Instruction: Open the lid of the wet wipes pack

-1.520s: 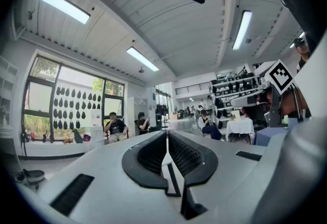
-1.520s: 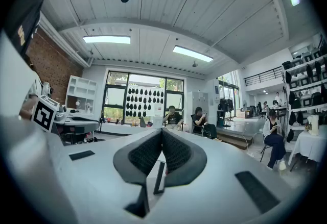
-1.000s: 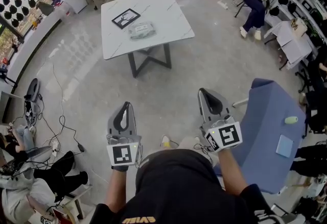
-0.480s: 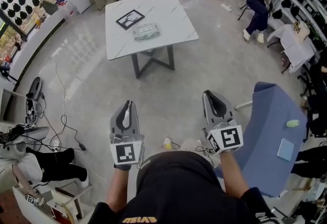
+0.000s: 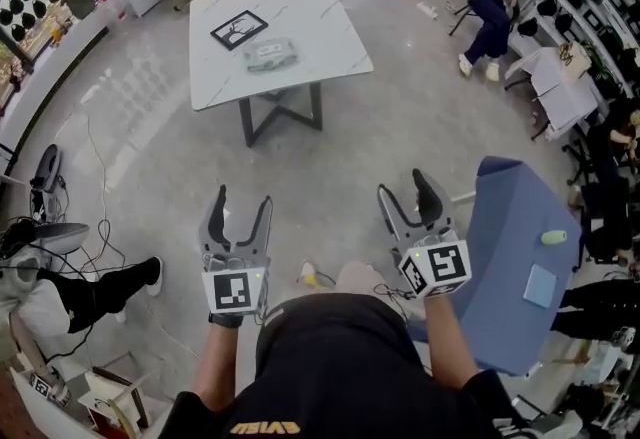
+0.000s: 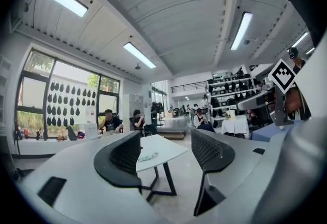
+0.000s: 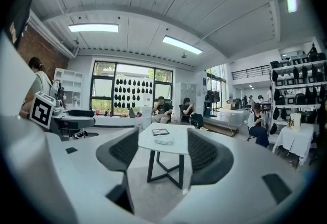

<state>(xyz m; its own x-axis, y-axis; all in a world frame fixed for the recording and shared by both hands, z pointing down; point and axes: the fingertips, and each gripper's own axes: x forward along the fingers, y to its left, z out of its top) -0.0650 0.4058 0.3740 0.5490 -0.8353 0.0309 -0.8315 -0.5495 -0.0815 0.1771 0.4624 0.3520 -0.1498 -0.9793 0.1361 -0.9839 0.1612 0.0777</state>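
Left gripper (image 5: 243, 199) jaws opening, spread wide, nothing between them. Right gripper (image 5: 402, 185) jaws opening too, also empty. Wet wipes pack (image 5: 268, 54) lies on the far white worktop (image 5: 320, 22), just beside a black frame (image 5: 239, 29), well apart from both grippers.

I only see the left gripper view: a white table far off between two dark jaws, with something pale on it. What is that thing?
Observer: The wet wipes pack. The head view also shows a black-framed picture lying beside it, apart from it.
Operator: Is the right hand-held gripper holding anything?
Observer: No. Its own view shows nothing between its jaws, which are opening.
Operator: Has the job begun?
Observer: Not yet. From above, bare floor separates the person from the table.
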